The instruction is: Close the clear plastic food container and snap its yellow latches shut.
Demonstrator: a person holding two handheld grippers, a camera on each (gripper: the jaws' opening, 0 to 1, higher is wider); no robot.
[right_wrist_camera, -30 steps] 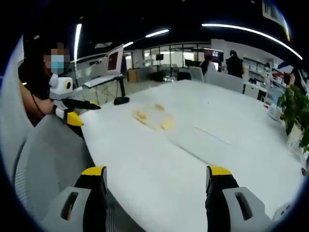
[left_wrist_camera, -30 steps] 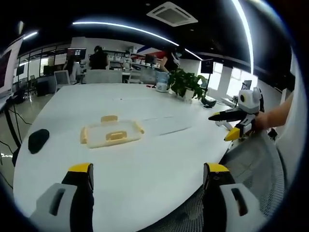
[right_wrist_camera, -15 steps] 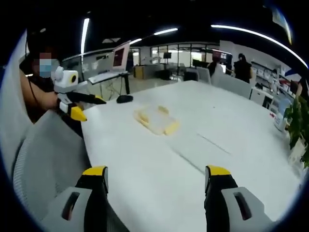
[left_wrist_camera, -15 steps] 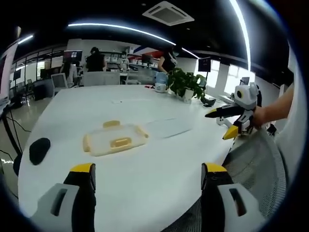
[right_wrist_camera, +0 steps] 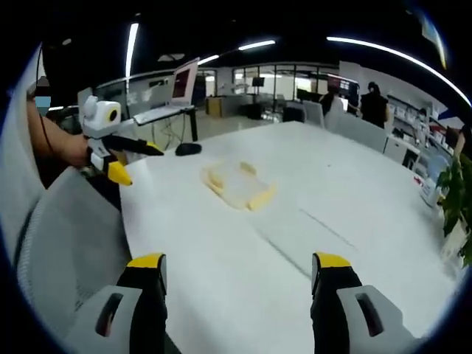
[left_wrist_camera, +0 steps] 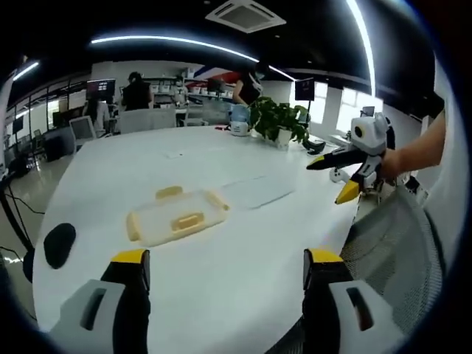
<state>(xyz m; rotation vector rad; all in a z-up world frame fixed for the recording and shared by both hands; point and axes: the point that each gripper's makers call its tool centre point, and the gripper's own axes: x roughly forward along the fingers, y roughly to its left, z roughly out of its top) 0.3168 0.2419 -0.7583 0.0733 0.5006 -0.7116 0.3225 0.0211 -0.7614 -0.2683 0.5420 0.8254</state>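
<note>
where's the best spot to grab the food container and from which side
Judging by its pose, take the container by a long rim, between the yellow latches, coming down from above: it lies flat and low on the table, so the sides give little to pinch. Both grippers, left and right, are open and well short.

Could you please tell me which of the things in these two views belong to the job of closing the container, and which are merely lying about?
For the job:
clear plastic container, on the white table
its yellow latches
left gripper, open
right gripper, open

Just lying about:
black mouse near the table's edge
potted plant at the far side
mesh chair
</note>
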